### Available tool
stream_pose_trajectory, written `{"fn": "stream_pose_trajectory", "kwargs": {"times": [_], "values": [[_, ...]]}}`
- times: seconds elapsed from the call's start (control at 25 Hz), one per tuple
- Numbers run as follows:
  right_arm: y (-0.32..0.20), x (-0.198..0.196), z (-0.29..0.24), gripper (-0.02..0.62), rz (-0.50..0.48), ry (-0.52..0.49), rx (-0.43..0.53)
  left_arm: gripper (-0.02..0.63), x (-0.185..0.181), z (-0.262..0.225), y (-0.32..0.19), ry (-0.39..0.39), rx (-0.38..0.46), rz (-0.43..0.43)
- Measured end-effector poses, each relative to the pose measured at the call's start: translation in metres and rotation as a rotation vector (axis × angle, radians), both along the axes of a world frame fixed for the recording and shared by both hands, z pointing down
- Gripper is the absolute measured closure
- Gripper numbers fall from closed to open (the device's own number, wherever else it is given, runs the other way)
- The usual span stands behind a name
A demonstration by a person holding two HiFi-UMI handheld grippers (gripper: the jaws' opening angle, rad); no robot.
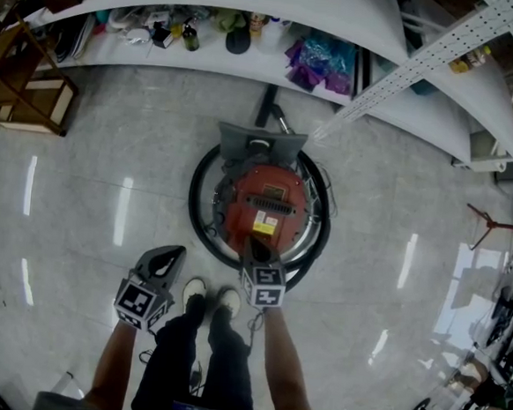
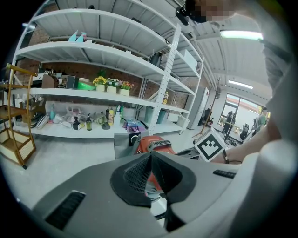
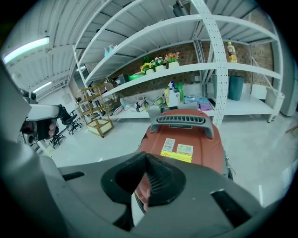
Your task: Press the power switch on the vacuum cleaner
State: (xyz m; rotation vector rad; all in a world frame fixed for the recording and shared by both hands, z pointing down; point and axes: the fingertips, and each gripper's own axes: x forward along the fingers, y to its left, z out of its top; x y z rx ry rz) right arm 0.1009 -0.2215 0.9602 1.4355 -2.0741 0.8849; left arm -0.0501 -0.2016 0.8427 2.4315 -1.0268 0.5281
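A red vacuum cleaner (image 1: pixel 266 205) stands on the floor in the head view, with a grey vented handle (image 3: pixel 184 121) across its top and yellow labels below it. My right gripper (image 1: pixel 255 242) is shut with nothing between its jaws. Its tip hangs over the near end of the red body (image 3: pixel 195 142); I cannot tell whether it touches. The switch itself is hidden under the jaws. To the left, my left gripper (image 1: pixel 175 253) is shut and empty, held above the floor clear of the vacuum (image 2: pixel 156 144).
A black hose (image 1: pixel 198 206) coils around the vacuum. Behind it runs a white shelf (image 1: pixel 206 59) with bottles and a purple bag (image 1: pixel 321 63). A wooden rack (image 1: pixel 27 84) stands far left. A perforated white post (image 1: pixel 427 63) rises at right. The person's feet (image 1: pixel 209 298) stand just behind the grippers.
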Motion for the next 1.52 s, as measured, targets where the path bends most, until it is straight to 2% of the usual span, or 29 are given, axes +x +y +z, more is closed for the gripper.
{"fn": "stream_pose_trajectory", "kwargs": {"times": [0.36, 0.76, 1.16, 1.52], "values": [[0.011, 0.004, -0.030, 0.583, 0.010, -0.008, 0.014, 0.600, 0.009, -0.034, 0.005, 0.005, 0.033, 0.027], [0.028, 0.000, -0.101, 0.583, 0.027, -0.040, 0.036, 0.600, 0.016, -0.104, 0.004, 0.021, 0.088, 0.039], [0.036, 0.001, -0.173, 0.583, 0.040, -0.053, 0.082, 0.600, 0.014, -0.175, 0.021, 0.026, 0.109, 0.034], [0.040, 0.001, -0.243, 0.583, 0.054, -0.071, 0.123, 0.600, 0.025, -0.245, 0.043, 0.037, 0.133, 0.066]]}}
